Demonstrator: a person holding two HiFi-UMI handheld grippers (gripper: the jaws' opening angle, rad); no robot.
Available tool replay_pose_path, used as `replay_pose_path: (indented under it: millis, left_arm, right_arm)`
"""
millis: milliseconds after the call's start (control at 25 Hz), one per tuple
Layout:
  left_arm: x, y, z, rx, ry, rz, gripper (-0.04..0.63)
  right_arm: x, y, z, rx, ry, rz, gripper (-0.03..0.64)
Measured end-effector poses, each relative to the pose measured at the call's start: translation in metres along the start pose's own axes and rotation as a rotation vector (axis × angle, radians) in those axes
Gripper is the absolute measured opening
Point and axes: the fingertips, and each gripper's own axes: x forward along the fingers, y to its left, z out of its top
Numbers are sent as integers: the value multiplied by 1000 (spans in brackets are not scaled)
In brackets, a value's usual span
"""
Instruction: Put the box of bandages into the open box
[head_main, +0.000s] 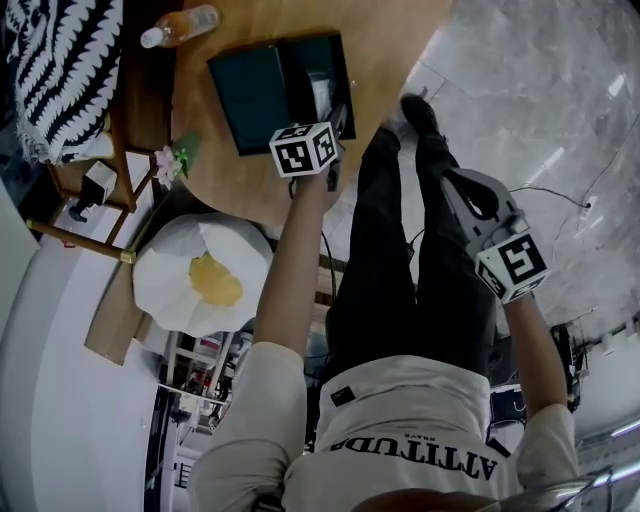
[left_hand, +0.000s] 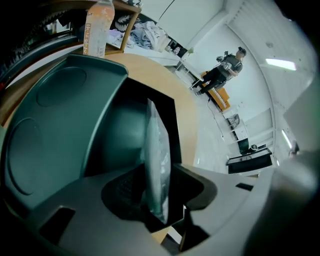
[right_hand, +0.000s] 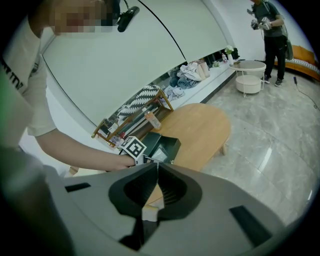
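The left gripper (left_hand: 159, 196) has its jaws spread, dark pads standing off to either side of the box of bandages (left_hand: 156, 150). It is a thin, clear-wrapped packet seen edge-on and upright, with a gap showing on both flanks. The packet's far end reaches into the dark cavity of the open box (left_hand: 117, 132), whose teal lid lies flung back to the left. A bottle (left_hand: 96, 27) stands at the table's (left_hand: 167, 82) far edge.

In the head view the open box sits toward the table's near edge, and the left gripper slants down into it from the person's side.

In the right gripper view the right gripper (right_hand: 157, 169) has its jaws pressed together at the tips with nothing between them. It is held off past the table's near edge, looking back at the table.

The step looks like the release. It would go best by widening the jaws a little more, then drawing straight back along the packet's flat faces, so that neither pad drags it out or tips it against the box wall.
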Motion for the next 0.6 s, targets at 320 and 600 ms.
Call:
replay_pose_path:
  millis: [320, 600]
  left_arm:
    - [-15, 6, -5, 0, 12, 41, 232]
    - [-36, 17, -11, 26, 10, 103, 241]
  right_arm:
    - [-7, -3, 4, -2, -15, -7, 23]
    - [-8, 5, 9, -21, -24, 4, 23]
